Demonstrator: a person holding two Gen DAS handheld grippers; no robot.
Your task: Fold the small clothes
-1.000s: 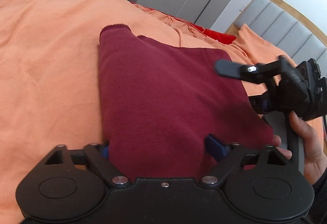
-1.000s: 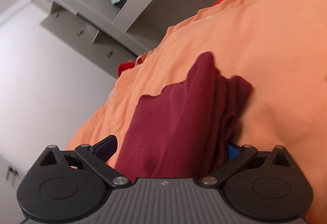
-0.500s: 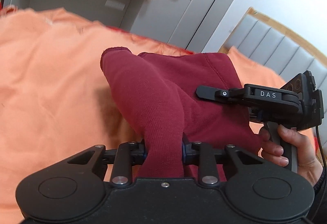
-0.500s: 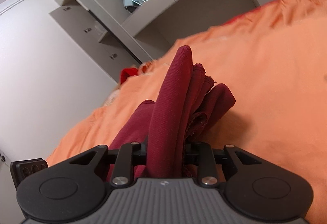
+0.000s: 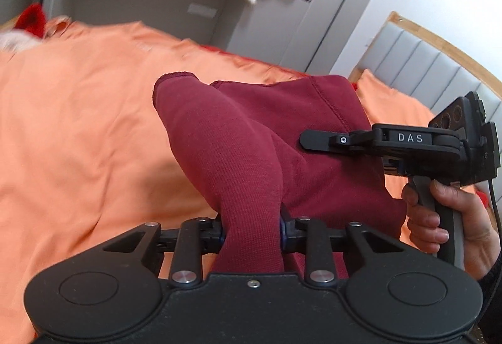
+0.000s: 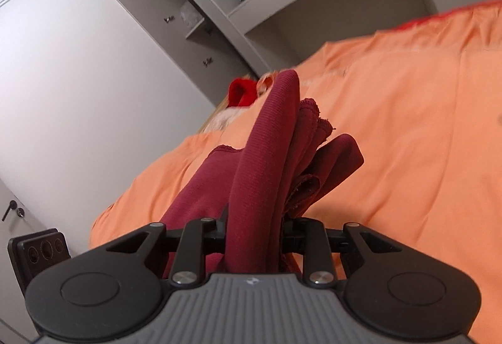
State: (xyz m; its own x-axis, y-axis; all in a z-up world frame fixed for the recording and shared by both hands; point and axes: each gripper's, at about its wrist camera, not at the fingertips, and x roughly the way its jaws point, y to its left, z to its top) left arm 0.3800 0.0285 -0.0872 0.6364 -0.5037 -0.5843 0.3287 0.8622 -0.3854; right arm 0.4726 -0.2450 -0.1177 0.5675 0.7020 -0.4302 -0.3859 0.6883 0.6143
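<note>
A: We have the maroon garment point(image 5: 238, 156) pinched in both tools above the orange bedspread point(image 5: 78, 130): left gripper point(image 5: 251, 226) clamped on one bunched fold, right gripper point(image 6: 254, 226) on another

B: Only our left view shows the right hand point(image 5: 451, 215) on its handle, marked "DAS". Our right view alone shows the cabinet point(image 6: 175, 8), doors open; contents too blurred to tell

**Both tools clamped on maroon garment**

At bottom centre, the left tool point(image 5: 251, 229) pinches a bunched fold of the maroon garment point(image 5: 238, 156), raised above the orange bedspread point(image 5: 78, 124). At right, a hand point(image 5: 455, 218) holds the right tool point(image 5: 317, 140) against the cloth's far side.
</note>
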